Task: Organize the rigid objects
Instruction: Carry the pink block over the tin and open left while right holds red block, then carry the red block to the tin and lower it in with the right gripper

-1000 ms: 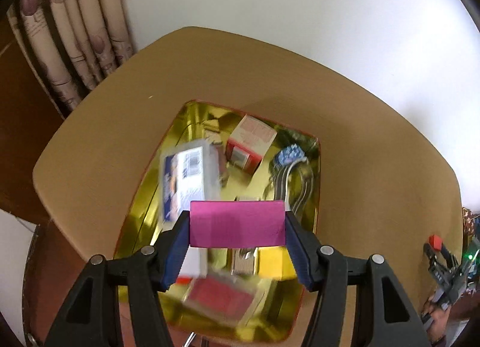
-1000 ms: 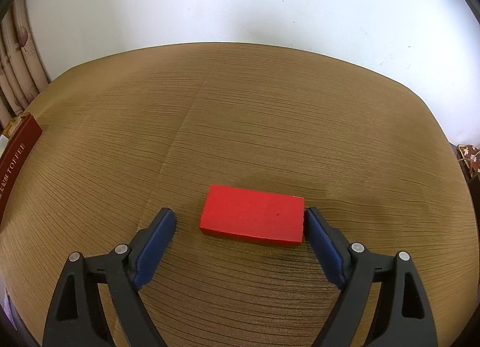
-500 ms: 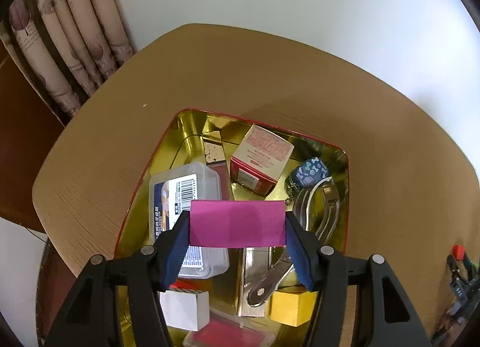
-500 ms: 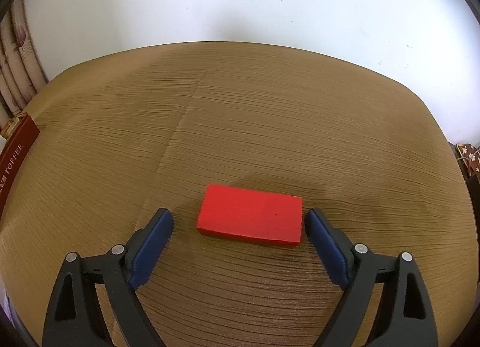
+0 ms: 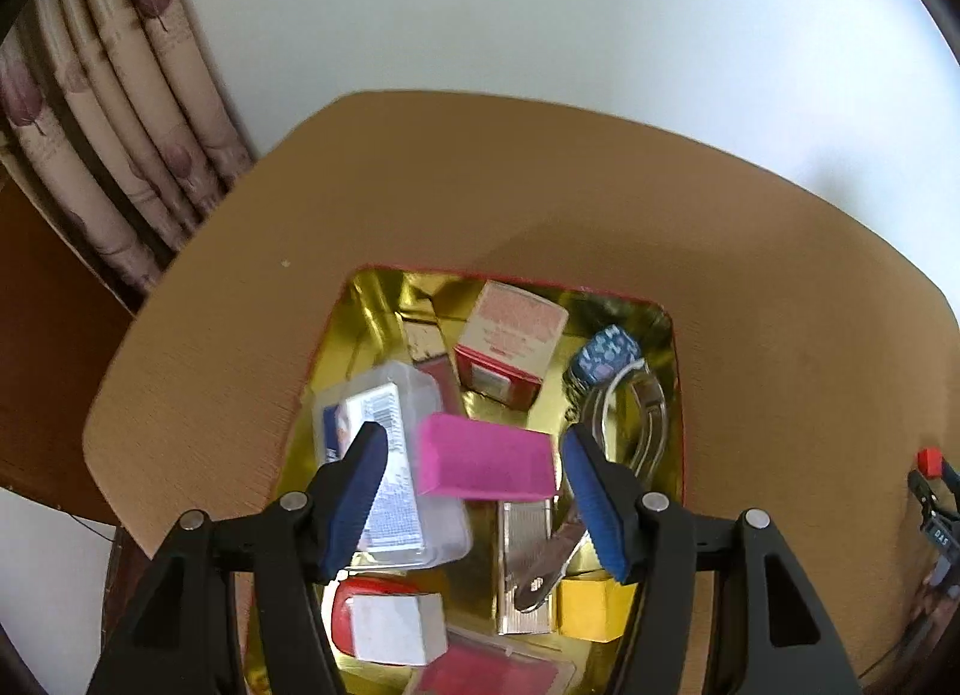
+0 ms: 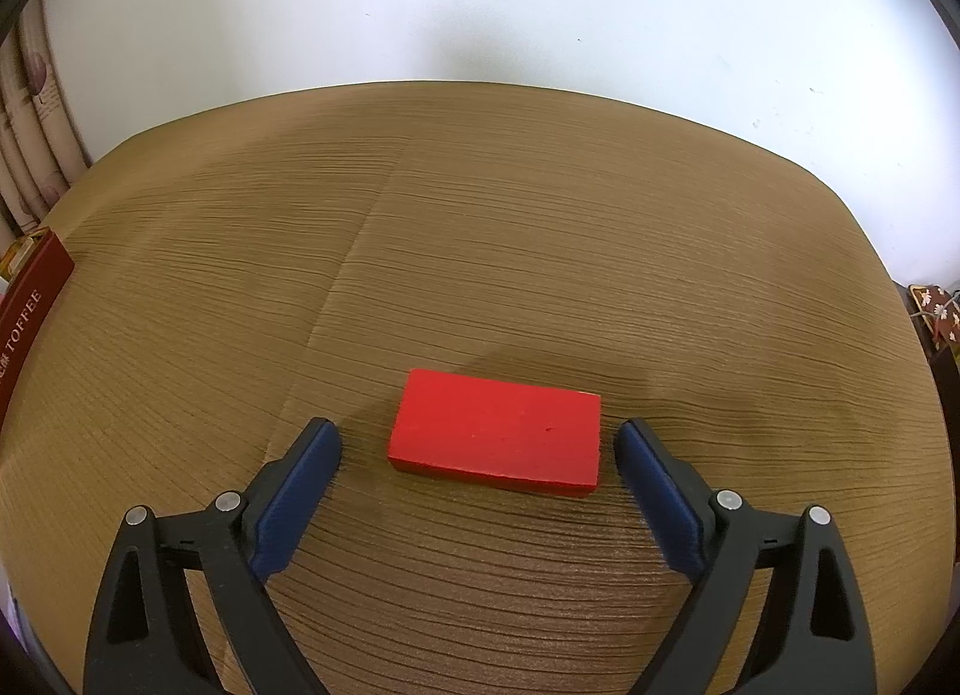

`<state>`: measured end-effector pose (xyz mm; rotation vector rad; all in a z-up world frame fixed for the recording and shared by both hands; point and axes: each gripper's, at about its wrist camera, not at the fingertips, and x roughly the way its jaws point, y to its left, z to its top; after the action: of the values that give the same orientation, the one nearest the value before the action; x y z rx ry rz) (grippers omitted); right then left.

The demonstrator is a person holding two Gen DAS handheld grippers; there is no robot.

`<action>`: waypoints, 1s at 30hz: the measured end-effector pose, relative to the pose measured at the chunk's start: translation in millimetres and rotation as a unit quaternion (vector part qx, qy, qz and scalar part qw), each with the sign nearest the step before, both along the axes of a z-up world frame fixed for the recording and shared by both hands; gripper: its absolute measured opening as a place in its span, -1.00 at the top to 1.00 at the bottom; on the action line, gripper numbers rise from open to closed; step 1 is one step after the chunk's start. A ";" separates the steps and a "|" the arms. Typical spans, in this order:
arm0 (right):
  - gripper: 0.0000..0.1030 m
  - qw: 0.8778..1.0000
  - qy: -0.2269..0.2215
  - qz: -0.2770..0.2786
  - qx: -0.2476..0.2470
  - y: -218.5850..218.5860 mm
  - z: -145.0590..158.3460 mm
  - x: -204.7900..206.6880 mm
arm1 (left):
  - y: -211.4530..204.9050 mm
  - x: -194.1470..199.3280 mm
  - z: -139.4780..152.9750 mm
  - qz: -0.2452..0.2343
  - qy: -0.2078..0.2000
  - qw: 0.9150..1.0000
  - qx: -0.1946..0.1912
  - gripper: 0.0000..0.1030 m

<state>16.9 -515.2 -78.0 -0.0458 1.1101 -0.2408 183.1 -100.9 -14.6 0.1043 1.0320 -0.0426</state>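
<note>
A gold-lined tin with a red rim sits on the brown table. My left gripper is open above it. A magenta block sits tilted between the jaws, clear of both pads, over the tin's contents. The tin holds a clear plastic case, a red and white carton, a blue patterned die, metal tongs, a yellow block and a white box. My right gripper is open around a red block lying flat on the table, pads apart from it.
A curtain hangs at the table's back left, by a white wall. The tin's dark red side shows at the left edge of the right wrist view. The right gripper shows small at the far right of the left wrist view.
My left gripper has opened and let go of the magenta block, which has tipped down toward the tin. My right gripper has widened slightly around the red block.
</note>
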 end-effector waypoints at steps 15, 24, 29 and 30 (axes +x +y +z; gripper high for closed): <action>-0.47 1.000 -0.007 -0.004 -0.001 -0.4 2.9 1.2 | 75.7 -124.6 21.6 0.080 -0.012 0.990 -0.114 -0.21; -0.13 1.000 -0.015 -0.023 -0.012 10.9 8.6 -4.8 | 132.6 -168.8 9.7 0.159 -0.026 0.978 -0.132 -0.21; -0.13 0.999 -0.032 0.007 0.017 56.2 32.7 -8.2 | 143.6 -171.7 11.4 0.176 -0.041 0.980 -0.089 -0.21; -0.13 0.999 -0.035 0.023 0.025 71.1 38.8 -6.7 | 144.0 -172.3 12.2 0.175 -0.046 0.980 -0.086 -0.21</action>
<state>10.2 -444.1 -39.2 -0.0181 1.0432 -0.1730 10.8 43.1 -2.4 -0.2308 0.9370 0.1908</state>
